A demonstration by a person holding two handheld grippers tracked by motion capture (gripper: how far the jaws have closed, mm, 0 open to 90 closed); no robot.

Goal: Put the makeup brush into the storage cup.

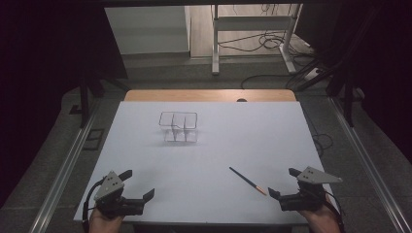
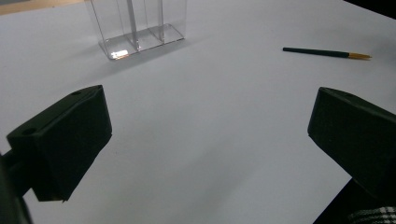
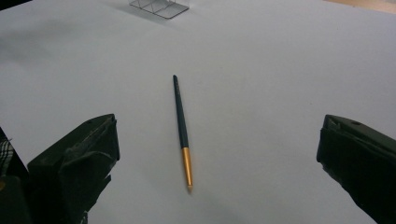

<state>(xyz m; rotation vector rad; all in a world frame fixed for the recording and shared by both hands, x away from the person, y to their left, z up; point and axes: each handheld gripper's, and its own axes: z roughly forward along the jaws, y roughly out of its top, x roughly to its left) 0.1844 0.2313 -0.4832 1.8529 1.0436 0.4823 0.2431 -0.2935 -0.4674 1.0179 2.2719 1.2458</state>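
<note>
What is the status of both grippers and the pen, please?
Left gripper open, empty. Right gripper open, empty, facing the pen. Pen flat on the table, untouched. Clear holder stands farther back; nothing in between.

The pen [image 3: 180, 114] is dark green with a gold end. The desk [image 1: 243, 141] is white. The box [image 1: 178, 127] is see-through.

No text, label, brand, number or sign can be read in any of the views.
</note>
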